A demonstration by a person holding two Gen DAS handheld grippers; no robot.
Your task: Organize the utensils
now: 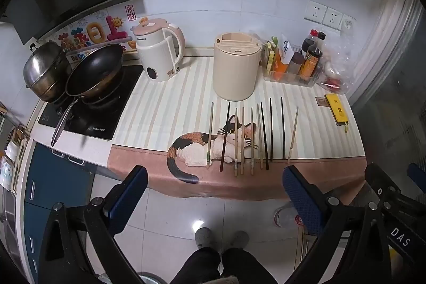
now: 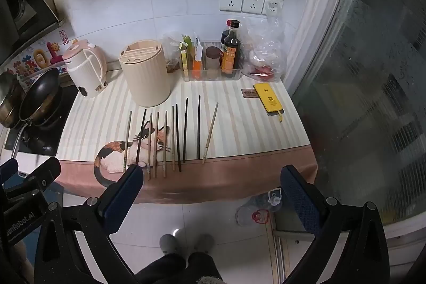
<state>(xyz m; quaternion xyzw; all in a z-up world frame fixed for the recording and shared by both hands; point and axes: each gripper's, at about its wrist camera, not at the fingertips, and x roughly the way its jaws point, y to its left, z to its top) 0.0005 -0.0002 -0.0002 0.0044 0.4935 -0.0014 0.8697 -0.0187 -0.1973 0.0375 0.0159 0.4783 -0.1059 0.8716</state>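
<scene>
Several chopsticks, pale wood (image 1: 252,140) (image 2: 165,143) and dark (image 1: 282,127) (image 2: 199,126), lie side by side on a striped mat with a cat picture (image 1: 207,145) (image 2: 119,151). A cream round utensil holder (image 1: 236,65) (image 2: 146,72) with slots on top stands just behind them. My left gripper (image 1: 215,177) is open and empty, held in front of the counter edge, short of the chopsticks. My right gripper (image 2: 211,177) is open and empty, also in front of the edge, to the right of the left one.
A pink-lidded kettle (image 1: 159,52) (image 2: 85,71) stands left of the holder. A wok (image 1: 93,71) and steel pot (image 1: 45,71) sit on the hob. A clear tray of sauce bottles (image 1: 295,63) (image 2: 213,60), a plastic bag (image 2: 263,55) and a yellow phone (image 1: 337,108) (image 2: 269,97) are at the right.
</scene>
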